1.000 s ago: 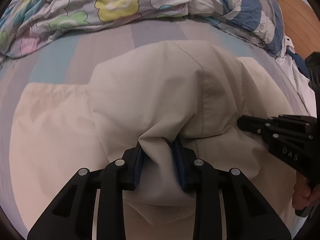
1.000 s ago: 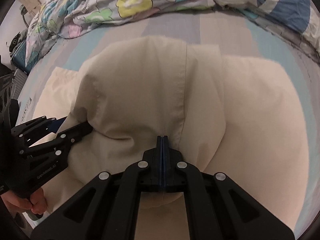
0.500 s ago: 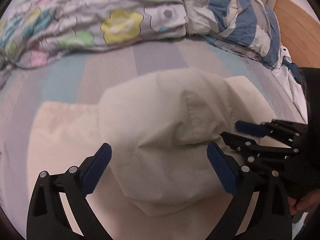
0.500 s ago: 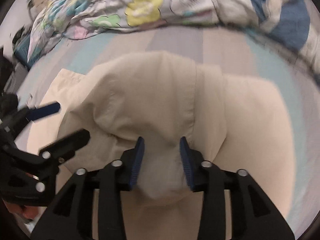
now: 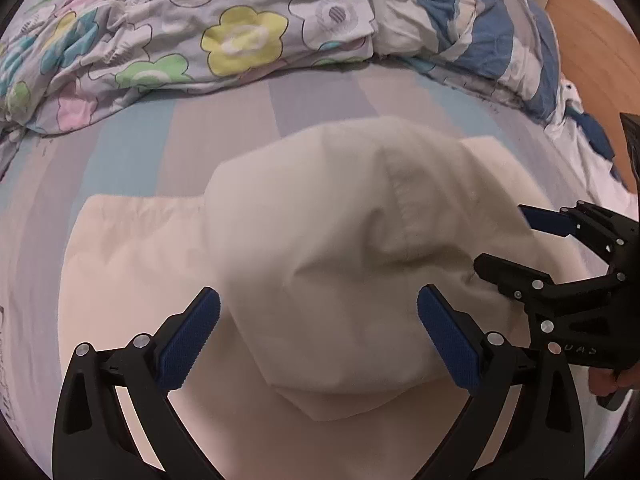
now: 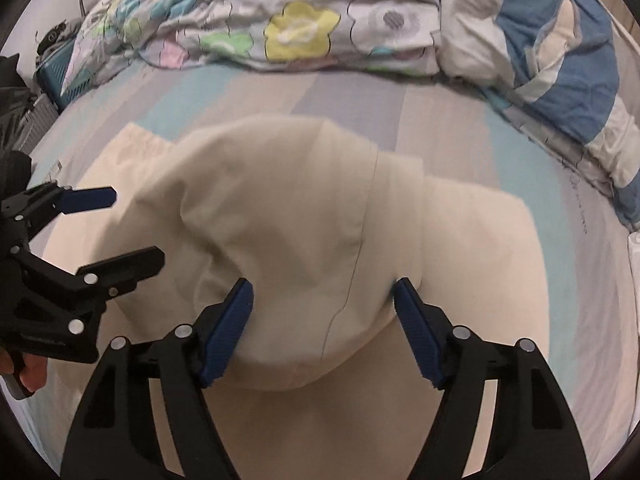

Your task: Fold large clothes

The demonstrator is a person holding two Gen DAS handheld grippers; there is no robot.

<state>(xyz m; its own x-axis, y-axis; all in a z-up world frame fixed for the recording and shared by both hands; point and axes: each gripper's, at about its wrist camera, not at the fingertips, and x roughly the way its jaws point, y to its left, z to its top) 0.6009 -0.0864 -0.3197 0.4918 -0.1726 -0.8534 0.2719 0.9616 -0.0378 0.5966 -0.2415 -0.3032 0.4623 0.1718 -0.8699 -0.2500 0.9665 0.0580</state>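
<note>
A cream garment (image 5: 328, 264) lies on the striped bed sheet (image 5: 224, 128), with a folded-over flap resting on its flat lower layer; it also shows in the right wrist view (image 6: 304, 240). My left gripper (image 5: 318, 330) is open, jaws wide on either side of the flap's near edge, holding nothing. My right gripper (image 6: 323, 330) is open too, jaws spread around the flap's near edge. The right gripper appears in the left wrist view (image 5: 532, 244), the left gripper in the right wrist view (image 6: 108, 232).
A floral quilt (image 5: 168, 36) is bunched along the far side of the bed, with a blue and white striped duvet (image 5: 472, 28) at the far right. A wooden panel (image 5: 592, 48) stands beyond the right edge. Dark items (image 6: 52, 64) sit off the left side.
Both grippers have let go of the cream flap and opened wide, the left first. They have pulled back a little, and the flap now lies on the garment.
</note>
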